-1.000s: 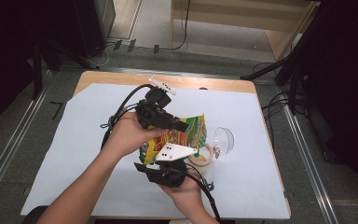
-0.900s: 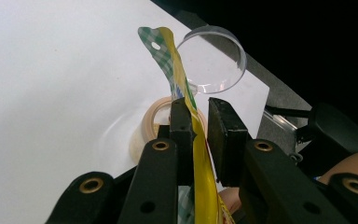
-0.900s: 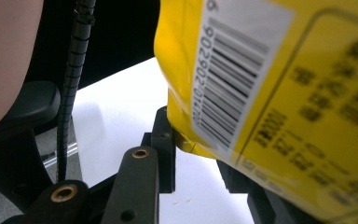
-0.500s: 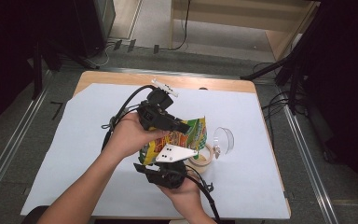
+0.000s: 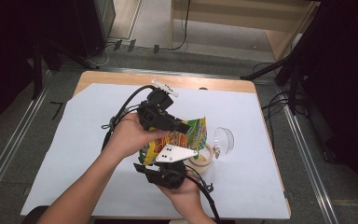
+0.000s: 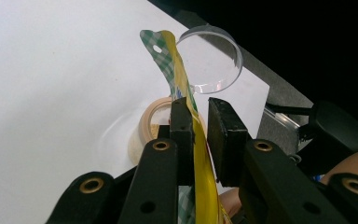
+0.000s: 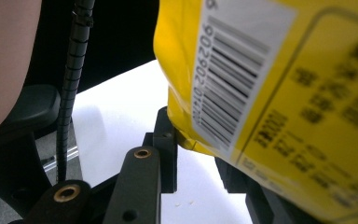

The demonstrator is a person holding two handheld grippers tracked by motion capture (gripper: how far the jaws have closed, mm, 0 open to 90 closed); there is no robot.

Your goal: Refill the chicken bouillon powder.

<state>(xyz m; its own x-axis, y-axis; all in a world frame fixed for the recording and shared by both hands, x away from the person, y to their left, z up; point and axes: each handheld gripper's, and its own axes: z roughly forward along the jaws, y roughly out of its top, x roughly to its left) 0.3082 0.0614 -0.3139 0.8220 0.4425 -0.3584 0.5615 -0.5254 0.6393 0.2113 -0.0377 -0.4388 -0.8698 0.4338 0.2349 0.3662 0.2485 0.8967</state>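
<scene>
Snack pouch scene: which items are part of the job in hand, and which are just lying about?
In the job:
- snack pouch, held over the cup
- left gripper, jaws around the pouch's edge
- right gripper, clamped on the pouch's bottom corner
- small tan cup
- clear lid, beside the cup

Lying about:
- white table cover
- floor cables

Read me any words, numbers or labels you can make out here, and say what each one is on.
"902206", partly cut off, upside down beside the barcode on the yellow packet.
Back print on that packet: too blurred to read.
Packet's front print in the high view: too small to read.
</scene>
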